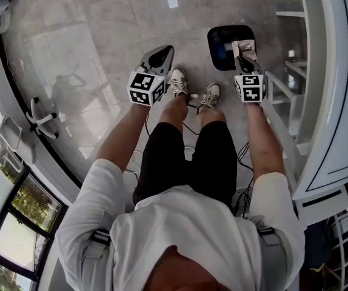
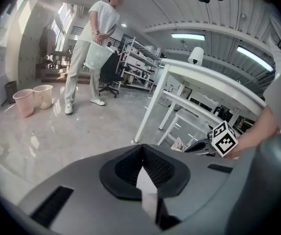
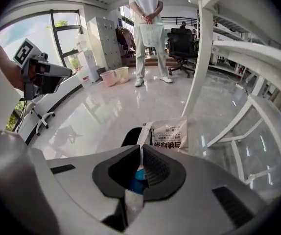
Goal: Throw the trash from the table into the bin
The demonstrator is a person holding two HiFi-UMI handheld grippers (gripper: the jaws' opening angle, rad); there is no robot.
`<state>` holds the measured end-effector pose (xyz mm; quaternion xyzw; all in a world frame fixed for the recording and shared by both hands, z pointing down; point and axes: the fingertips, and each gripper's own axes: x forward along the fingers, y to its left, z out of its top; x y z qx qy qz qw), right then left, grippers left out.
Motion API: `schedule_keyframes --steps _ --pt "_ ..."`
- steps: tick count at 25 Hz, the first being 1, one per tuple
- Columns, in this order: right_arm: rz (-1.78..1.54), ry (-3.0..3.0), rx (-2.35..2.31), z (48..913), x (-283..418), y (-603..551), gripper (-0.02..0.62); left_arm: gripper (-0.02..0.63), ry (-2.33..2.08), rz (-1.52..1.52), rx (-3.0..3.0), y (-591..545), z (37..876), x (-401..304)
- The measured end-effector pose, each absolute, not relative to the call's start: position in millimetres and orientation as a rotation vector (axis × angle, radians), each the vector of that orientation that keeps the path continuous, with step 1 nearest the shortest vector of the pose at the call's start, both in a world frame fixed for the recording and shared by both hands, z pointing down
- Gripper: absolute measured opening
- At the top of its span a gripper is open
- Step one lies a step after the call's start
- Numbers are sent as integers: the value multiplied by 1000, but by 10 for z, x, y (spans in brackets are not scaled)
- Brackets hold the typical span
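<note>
Right gripper [image 3: 141, 150]: jaws pinched on the edge of a white packet [image 3: 170, 133], which hangs just above the open black bin [image 1: 221, 48]. Left gripper [image 2: 141, 153]: jaws closed together, holding nothing.

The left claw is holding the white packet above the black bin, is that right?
Not quite: it is the right claw that holds the white packet above the black bin, as the right gripper view shows. The left claw is shut on nothing.
</note>
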<state>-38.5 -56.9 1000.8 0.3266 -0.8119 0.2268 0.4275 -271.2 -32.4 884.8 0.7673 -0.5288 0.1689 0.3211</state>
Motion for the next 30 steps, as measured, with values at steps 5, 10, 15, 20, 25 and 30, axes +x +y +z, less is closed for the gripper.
schedule_keyframes --steps 5,10,15,20,25,30 --pt "622 -1981 799 10701 -343 -539 21 11 -1371 469 2002 -297 9344 -2726" --pt "670 -1920 815 11007 -245 -493 67 11 -1369 479 2003 -301 9477 -2774" --pt "666 -1918 826 10916 -205 -546 91 11 -1379 469 2011 -408 9367 -2780" --pt "640 -1959 850 10439 -252 -684 89 11 -1384 446 2036 -554 8988 -2730" --pt "578 -2013 889 9705 -320 -831 89 11 -1403 416 2072 -691 8416 -2691" --pt "542 -2115 980 8840 -430 -1053 89 11 -1430 408 2123 -829 7847 -2726"
